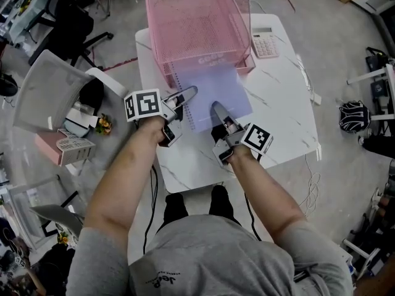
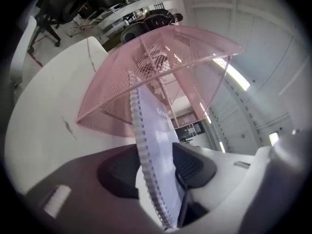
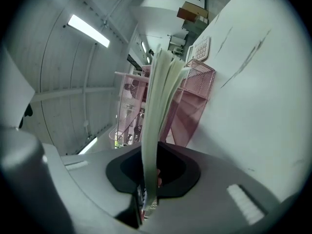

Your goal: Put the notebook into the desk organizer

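Forearms [image 1: 123,184] reach down over white table [image 1: 278,110], one tool in each hand. Left gripper [image 1: 184,100]: jaws apart, spiral edge of notebook [image 1: 219,91] between them, pads not clamping it. Right gripper [image 1: 219,113]: jaws pinched tight on notebook's near edge, pages edge-on between pads. Notebook lilac, far end under front opening of pink mesh desk organizer [image 1: 197,23], near end out over table. Calculator [image 1: 264,42] just beside organizer

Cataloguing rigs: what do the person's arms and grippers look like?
The left gripper and right gripper each have a grey and white body, dark pads on the jaws and a white cube with black square markers. A black cable trails from each. Short grey sleeves; forearms bare.
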Tool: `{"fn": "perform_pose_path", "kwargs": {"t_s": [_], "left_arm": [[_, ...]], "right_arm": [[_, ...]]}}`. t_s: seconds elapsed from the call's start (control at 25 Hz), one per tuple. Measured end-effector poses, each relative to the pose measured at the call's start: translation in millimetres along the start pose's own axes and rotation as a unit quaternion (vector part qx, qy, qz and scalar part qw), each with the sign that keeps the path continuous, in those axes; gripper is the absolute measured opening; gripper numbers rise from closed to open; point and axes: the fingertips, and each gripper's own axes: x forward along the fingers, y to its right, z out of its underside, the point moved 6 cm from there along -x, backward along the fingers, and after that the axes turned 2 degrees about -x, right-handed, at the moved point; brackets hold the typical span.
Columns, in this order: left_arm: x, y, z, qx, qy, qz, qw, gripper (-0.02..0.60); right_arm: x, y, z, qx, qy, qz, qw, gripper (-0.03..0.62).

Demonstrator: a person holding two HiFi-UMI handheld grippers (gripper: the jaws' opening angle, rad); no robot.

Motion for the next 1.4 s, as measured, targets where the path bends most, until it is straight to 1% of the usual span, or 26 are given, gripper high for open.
{"fn": "perform_pose_path", "kwargs": {"t_s": [0.12,0.2,0.28,0.36,0.44,0.52,0.6,0.68,1.08,1.4], "left_arm": [[-10.6,-2.4,7.2,0.011,-0.009,-0.005,0.9999,0.253],[-18.5,-2.5,12.4,0.018,-0.011,-0.006,0.9998,0.253],[-28.2,-1.3,17.2,0.022,-0.01,-0.005,0.9997,0.253],[-38.9,-0.5,22.8,0.019,-0.009,0.001,0.9998,0.253],[-49.1,-2.1,29.0,0.013,-0.009,0.004,0.9999,0.253],[-58.5,-6.2,34.3,0.011,-0.012,0.002,0.9999,0.253],[-66.7,-11.2,37.9,0.01,-0.015,-0.002,0.9998,0.253],[-73.9,-15.6,39.3,0.008,-0.013,-0.005,0.9999,0.253],[-98.8,-29.0,42.8,-0.004,-0.005,-0.014,0.9999,0.253],[-115.6,-29.6,46.3,0.008,-0.005,-0.012,0.9999,0.253]], "right_arm": [[13.5,-2.8,-7.1,0.007,0.018,-0.02,1.0,0.032],[22.5,-3.8,-11.1,0.008,0.026,-0.029,0.999,0.032],[29.5,-3.6,-13.8,0.005,0.032,-0.024,0.999,0.032],[36.9,-4.0,-16.0,0.008,0.038,-0.023,0.999,0.032],[47.4,-5.3,-17.4,0.021,0.046,-0.037,0.998,0.032],[56.4,-3.3,-19.0,0.025,0.049,-0.029,0.998,0.032],[66.4,-3.5,-22.2,0.016,0.047,-0.02,0.999,0.032],[78.5,-5.8,-25.5,0.016,0.048,-0.027,0.998,0.032],[123.0,-6.2,-39.1,0.015,0.057,-0.026,0.998,0.032],[138.7,1.5,-37.8,0.026,0.068,-0.02,0.997,0.034]]}}
